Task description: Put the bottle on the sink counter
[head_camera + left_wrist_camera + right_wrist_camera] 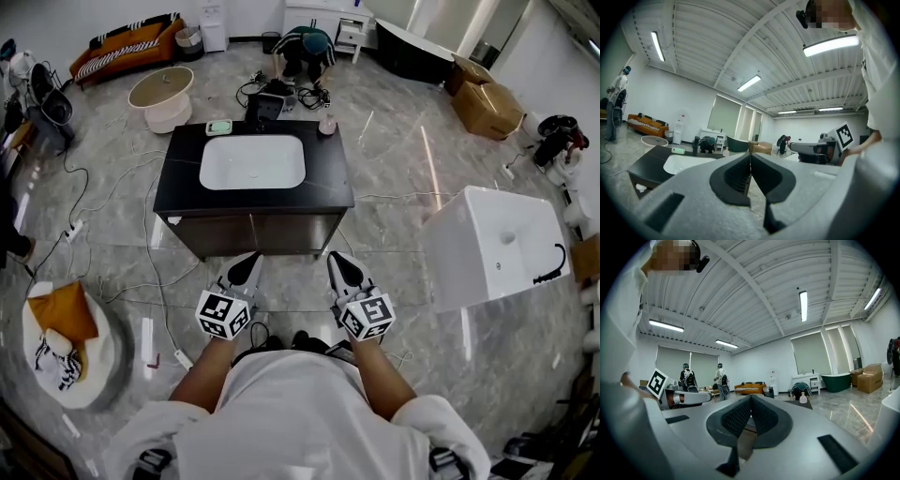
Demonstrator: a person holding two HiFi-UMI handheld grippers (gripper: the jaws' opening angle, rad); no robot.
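Note:
A small pale bottle (326, 125) stands upright on the far right corner of the black sink counter (178, 183), which holds a white basin (252, 161). My left gripper (246, 267) and right gripper (339, 265) hover side by side in front of the counter's near edge, both pointing level at it. Both are shut and hold nothing. In the left gripper view the bottle (725, 151) shows beyond the shut left gripper (750, 154). The right gripper view has the bottle (803, 399) to the right of the shut right gripper (751, 397).
A green soap dish (218, 127) lies behind the basin. A person (305, 52) crouches beyond the counter among cables (258, 89). A white tub (497, 244) stands at right, cardboard boxes (487, 108) beyond it, a round table (161, 94) at back left.

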